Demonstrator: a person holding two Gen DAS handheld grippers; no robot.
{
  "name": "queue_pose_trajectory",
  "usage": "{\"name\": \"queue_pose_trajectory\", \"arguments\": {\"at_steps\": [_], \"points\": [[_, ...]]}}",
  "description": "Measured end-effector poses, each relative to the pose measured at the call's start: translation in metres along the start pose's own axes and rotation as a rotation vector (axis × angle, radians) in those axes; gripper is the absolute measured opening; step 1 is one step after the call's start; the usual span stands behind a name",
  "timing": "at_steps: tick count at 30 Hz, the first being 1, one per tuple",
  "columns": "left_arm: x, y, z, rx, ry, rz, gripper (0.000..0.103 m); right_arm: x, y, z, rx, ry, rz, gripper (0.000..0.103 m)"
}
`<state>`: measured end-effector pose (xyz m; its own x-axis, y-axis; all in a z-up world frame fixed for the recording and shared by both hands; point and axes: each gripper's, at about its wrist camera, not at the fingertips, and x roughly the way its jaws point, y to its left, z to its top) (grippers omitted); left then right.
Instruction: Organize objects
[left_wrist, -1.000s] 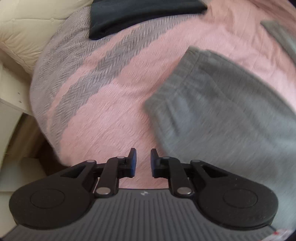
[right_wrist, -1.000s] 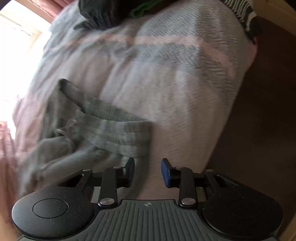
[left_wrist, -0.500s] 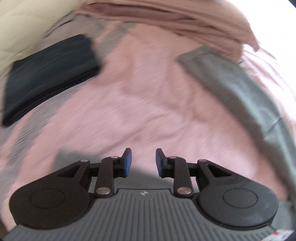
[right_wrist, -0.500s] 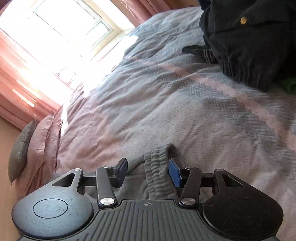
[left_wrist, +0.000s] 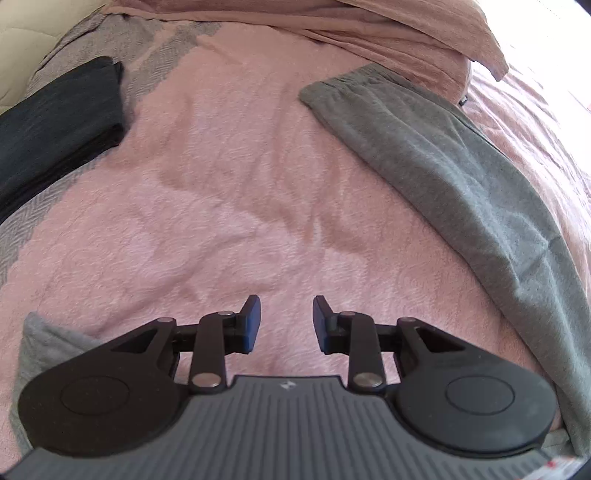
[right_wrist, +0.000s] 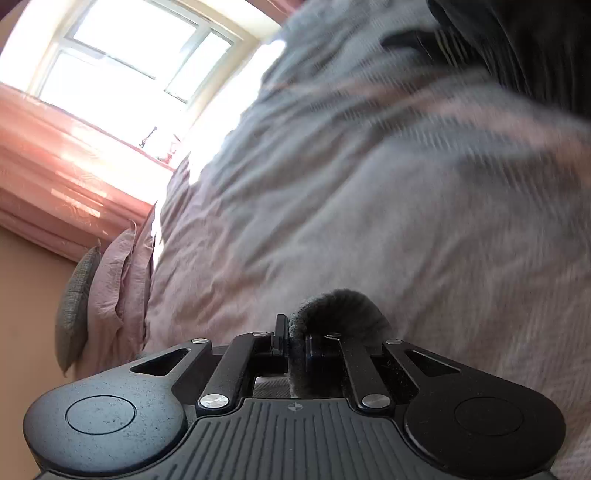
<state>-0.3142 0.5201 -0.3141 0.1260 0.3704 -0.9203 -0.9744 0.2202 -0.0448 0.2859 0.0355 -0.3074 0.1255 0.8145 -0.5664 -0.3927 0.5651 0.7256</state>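
Note:
Grey sweatpants (left_wrist: 454, 177) lie spread on the pink bedspread (left_wrist: 229, 192), one leg running from the upper middle to the lower right; another grey part (left_wrist: 40, 343) shows at the lower left. My left gripper (left_wrist: 286, 319) is open and empty, low over the bedspread between those parts. My right gripper (right_wrist: 295, 338) is shut on a bunched fold of the grey sweatpants (right_wrist: 336, 310), which bulges above the fingers.
A folded dark garment (left_wrist: 55, 125) lies at the left of the bed. A rumpled pink sheet (left_wrist: 388, 29) lies at the far edge. In the right wrist view, dark clothes (right_wrist: 524, 48) sit at the top right, pillows (right_wrist: 107, 288) and a bright window (right_wrist: 129, 55) at the left.
My right gripper closed on the sweatpants' waistband, which sat between its open jaws half a second ago. My left gripper opened wider and swung over the bedspread.

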Motion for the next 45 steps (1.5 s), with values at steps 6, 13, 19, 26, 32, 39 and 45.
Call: {"name": "queue_pose_trajectory", "arguments": {"at_steps": [6, 13, 19, 26, 32, 39, 45], "points": [[0.014, -0.019, 0.021, 0.036, -0.041, -0.029, 0.027, -0.068, -0.020, 0.005, 0.198, -0.435, -0.015, 0.005], [0.050, -0.034, 0.054, -0.003, -0.015, -0.087, 0.032, -0.043, -0.031, 0.014, 0.342, -0.312, -0.249, 0.061], [0.080, -0.018, 0.094, -0.109, -0.049, -0.131, 0.038, -0.087, 0.005, -0.018, 0.187, -0.311, -0.411, 0.062], [0.125, -0.002, 0.124, -0.280, -0.073, -0.247, 0.037, -0.131, 0.018, -0.087, 0.303, -0.301, -0.553, 0.062], [0.089, -0.024, 0.158, -0.051, -0.357, -0.361, 0.003, -0.151, 0.035, -0.123, 0.300, -0.294, -0.643, 0.062], [0.121, -0.032, 0.142, 0.250, -0.284, -0.108, 0.025, -0.145, 0.052, -0.139, 0.219, -0.223, -0.642, 0.062], [0.076, 0.008, 0.118, 0.167, -0.250, 0.090, 0.031, -0.139, 0.050, -0.134, 0.050, -0.123, -0.616, 0.062]]}}
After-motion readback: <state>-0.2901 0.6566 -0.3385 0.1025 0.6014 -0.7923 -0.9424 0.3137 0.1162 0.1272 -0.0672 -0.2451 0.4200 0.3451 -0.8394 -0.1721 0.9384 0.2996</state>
